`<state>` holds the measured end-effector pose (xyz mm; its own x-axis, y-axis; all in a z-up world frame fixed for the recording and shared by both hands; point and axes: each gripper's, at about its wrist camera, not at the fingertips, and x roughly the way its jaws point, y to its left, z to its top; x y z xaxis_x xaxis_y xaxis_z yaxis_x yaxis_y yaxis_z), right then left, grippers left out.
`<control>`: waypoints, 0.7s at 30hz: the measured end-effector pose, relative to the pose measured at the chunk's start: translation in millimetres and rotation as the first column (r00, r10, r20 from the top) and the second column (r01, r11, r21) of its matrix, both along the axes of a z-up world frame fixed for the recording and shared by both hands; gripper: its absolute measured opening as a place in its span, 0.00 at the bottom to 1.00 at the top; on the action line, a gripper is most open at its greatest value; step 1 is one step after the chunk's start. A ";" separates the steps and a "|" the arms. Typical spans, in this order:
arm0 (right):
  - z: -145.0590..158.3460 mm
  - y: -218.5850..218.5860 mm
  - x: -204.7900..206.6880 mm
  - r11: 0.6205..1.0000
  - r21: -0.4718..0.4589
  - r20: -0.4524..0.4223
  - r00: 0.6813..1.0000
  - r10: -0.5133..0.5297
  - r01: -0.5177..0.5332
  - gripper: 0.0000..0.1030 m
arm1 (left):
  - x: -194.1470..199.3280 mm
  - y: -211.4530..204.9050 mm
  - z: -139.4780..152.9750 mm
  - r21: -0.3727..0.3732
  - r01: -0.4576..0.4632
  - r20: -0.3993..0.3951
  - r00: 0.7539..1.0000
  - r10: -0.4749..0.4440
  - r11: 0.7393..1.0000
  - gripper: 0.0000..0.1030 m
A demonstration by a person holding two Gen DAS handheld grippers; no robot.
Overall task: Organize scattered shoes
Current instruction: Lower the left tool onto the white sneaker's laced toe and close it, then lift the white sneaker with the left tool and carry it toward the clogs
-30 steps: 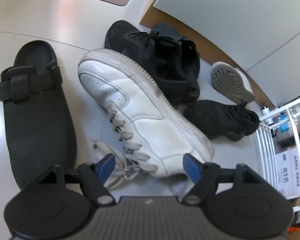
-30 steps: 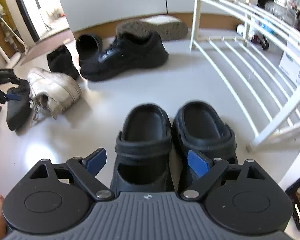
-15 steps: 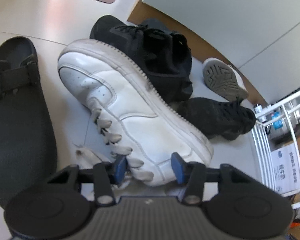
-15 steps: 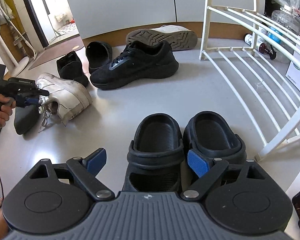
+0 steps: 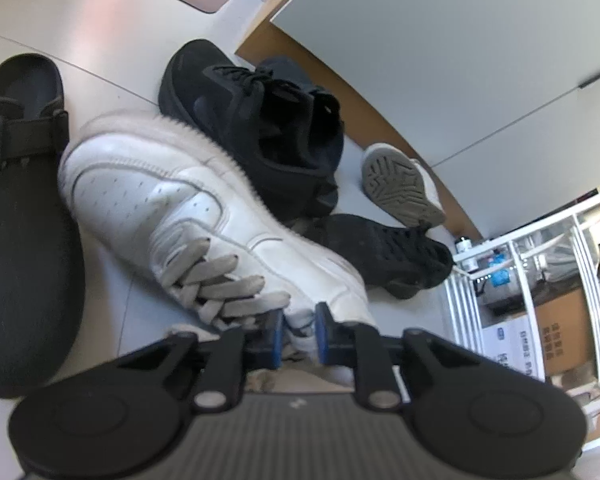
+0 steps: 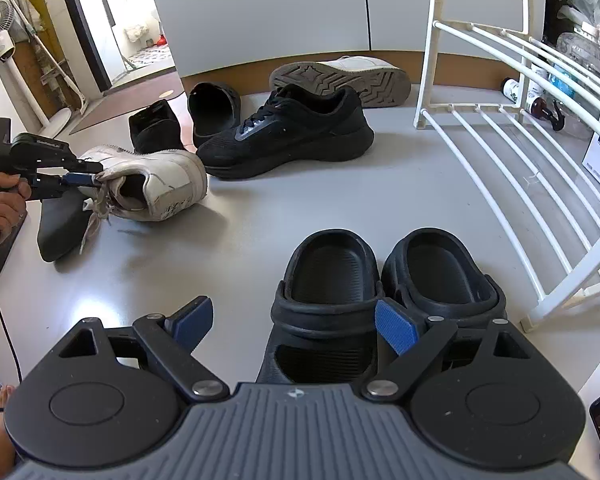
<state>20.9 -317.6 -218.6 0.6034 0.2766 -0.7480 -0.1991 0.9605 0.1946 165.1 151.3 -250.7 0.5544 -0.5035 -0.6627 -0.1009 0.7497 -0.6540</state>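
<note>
Fingers of the left gripper point(image 5: 298, 334) pinch the white sneaker point(image 5: 204, 216) tongue; right gripper point(image 6: 294, 326) fingers stand wide above black clogs point(image 6: 328, 280).

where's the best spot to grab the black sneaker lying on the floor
Take the black sneaker by its heel collar, coming down from above at the rear end. It stands upright on its sole with the opening facing up, so one finger can go inside and one outside the thin padded rim. The open right gripper is free; the left gripper is shut on the white sneaker.
</note>
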 end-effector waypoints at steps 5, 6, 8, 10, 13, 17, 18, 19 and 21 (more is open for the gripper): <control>-1.6 2.8 -0.6 1.000 -0.002 -0.005 1.000 0.007 -0.007 0.89 | 1.8 4.1 9.9 -0.012 0.022 0.017 1.000 -0.022 1.000 0.00; -1.8 3.3 -0.5 1.000 -0.003 -0.005 1.000 0.008 -0.008 0.89 | 2.9 2.6 7.9 -0.013 0.028 0.004 1.000 -0.028 1.000 0.00; -2.1 4.8 0.0 1.000 -0.003 -0.006 1.000 0.010 -0.010 0.89 | 4.8 -0.3 4.4 -0.014 0.037 -0.019 0.999 -0.037 0.999 0.02; -2.2 6.1 0.4 1.000 -0.004 -0.006 1.000 0.012 -0.012 0.89 | 5.4 -4.8 -0.4 0.002 0.034 -0.036 0.999 -0.034 0.999 0.16; -3.4 8.4 -0.5 1.000 -0.013 -0.011 1.000 0.019 -0.019 0.89 | 7.4 -11.2 -8.7 0.027 0.020 -0.069 0.997 -0.018 0.999 0.42; -5.3 8.4 -0.3 1.000 -0.016 -0.021 1.000 0.017 -0.017 0.89 | 11.0 -13.9 -13.1 0.036 -0.008 -0.080 0.997 0.010 0.999 0.64; -5.4 8.5 0.0 1.000 -0.016 -0.022 1.000 0.017 -0.017 0.89 | 12.3 -14.0 -13.4 0.030 -0.016 -0.077 0.997 0.019 0.999 0.66; -5.6 8.5 0.2 1.000 -0.017 -0.023 1.000 0.017 -0.018 0.89 | 13.7 -14.4 -13.8 0.024 -0.023 -0.074 0.997 0.025 0.999 0.68; -6.0 8.3 0.2 1.000 -0.018 -0.024 1.000 0.018 -0.018 0.89 | 18.5 -18.6 -18.8 0.017 -0.028 -0.075 0.997 0.030 0.999 0.70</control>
<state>21.1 -309.2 -224.6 0.5806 0.2738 -0.7668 -0.2120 0.9601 0.1822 183.6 132.7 -269.5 0.5170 -0.4767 -0.7110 -0.1710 0.7563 -0.6314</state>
